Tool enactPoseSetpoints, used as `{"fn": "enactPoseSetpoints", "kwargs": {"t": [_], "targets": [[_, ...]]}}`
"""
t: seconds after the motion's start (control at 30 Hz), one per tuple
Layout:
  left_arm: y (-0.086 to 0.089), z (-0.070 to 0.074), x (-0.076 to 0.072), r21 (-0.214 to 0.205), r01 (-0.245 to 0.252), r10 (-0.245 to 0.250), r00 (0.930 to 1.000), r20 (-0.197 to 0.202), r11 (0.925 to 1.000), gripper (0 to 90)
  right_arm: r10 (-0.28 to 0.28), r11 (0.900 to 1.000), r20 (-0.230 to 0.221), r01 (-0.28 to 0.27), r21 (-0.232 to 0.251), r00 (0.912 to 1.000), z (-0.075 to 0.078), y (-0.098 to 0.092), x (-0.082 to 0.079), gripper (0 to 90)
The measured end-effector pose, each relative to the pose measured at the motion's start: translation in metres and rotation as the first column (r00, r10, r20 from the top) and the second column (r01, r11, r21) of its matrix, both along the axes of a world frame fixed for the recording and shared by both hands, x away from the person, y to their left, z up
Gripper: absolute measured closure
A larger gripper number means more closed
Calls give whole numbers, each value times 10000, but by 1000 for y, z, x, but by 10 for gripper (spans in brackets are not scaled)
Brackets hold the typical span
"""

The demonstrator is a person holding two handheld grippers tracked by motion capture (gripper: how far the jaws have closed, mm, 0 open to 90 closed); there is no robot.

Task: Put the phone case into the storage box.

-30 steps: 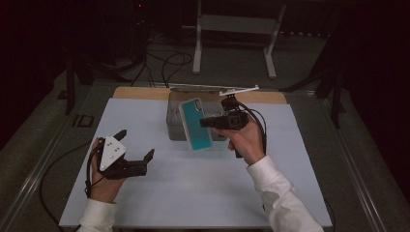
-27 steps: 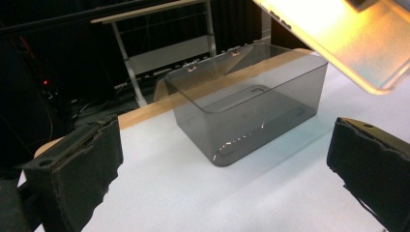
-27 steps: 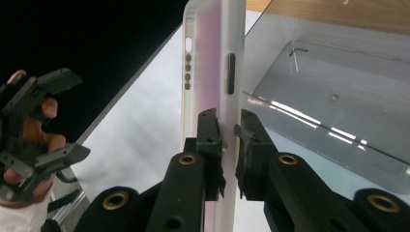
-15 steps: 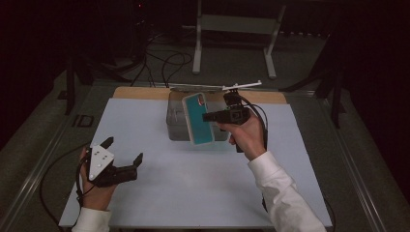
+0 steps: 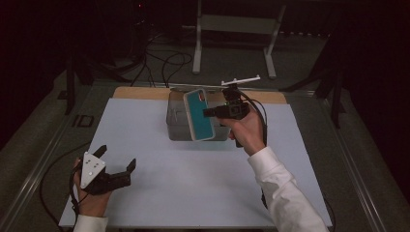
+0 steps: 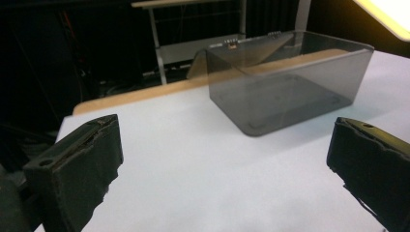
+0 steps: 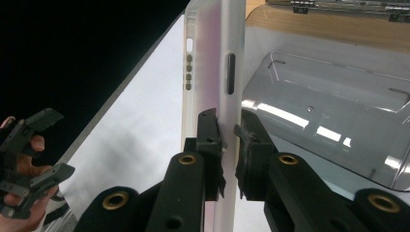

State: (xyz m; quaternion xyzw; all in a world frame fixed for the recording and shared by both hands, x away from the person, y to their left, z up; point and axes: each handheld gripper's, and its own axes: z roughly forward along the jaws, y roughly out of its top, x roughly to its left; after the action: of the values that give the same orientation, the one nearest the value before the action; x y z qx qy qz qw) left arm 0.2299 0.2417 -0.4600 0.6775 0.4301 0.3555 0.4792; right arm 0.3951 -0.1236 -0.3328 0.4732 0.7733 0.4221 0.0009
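Your right gripper (image 5: 209, 113) clamps the phone case (image 5: 199, 114) upright, long axis steep, just above the box (image 5: 175, 126); your left gripper (image 5: 116, 166), open and empty, sits well off.

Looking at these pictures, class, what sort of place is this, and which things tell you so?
Probably a lab or recording workspace, not a home. A white table stands in a dark room, loose cables trail over the floor beyond it by a metal stand, and a person works with hand-held grippers, the right gripper holding a phone case.
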Motion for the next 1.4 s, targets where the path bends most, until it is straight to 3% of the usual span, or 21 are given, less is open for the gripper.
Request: {"fn": "enactPoseSetpoints", "kwargs": {"t": [0.27, 0.9, 1.4], "targets": [[3, -12, -6, 126, 42, -39, 9998, -217, 9999, 4, -128, 9997, 88, 129, -193, 9999, 5, 1, 4, 818], [4, -20, -11, 208, -25, 31, 9996, -283, 9998, 4, -568, 9977, 195, 575, -365, 9982, 14, -3, 17, 818], [5, -18, -14, 167, -165, 165, 9999, -16, 9997, 4, -953, 9941, 176, 961, -505, 9953, 16, -3, 29, 819]]}}
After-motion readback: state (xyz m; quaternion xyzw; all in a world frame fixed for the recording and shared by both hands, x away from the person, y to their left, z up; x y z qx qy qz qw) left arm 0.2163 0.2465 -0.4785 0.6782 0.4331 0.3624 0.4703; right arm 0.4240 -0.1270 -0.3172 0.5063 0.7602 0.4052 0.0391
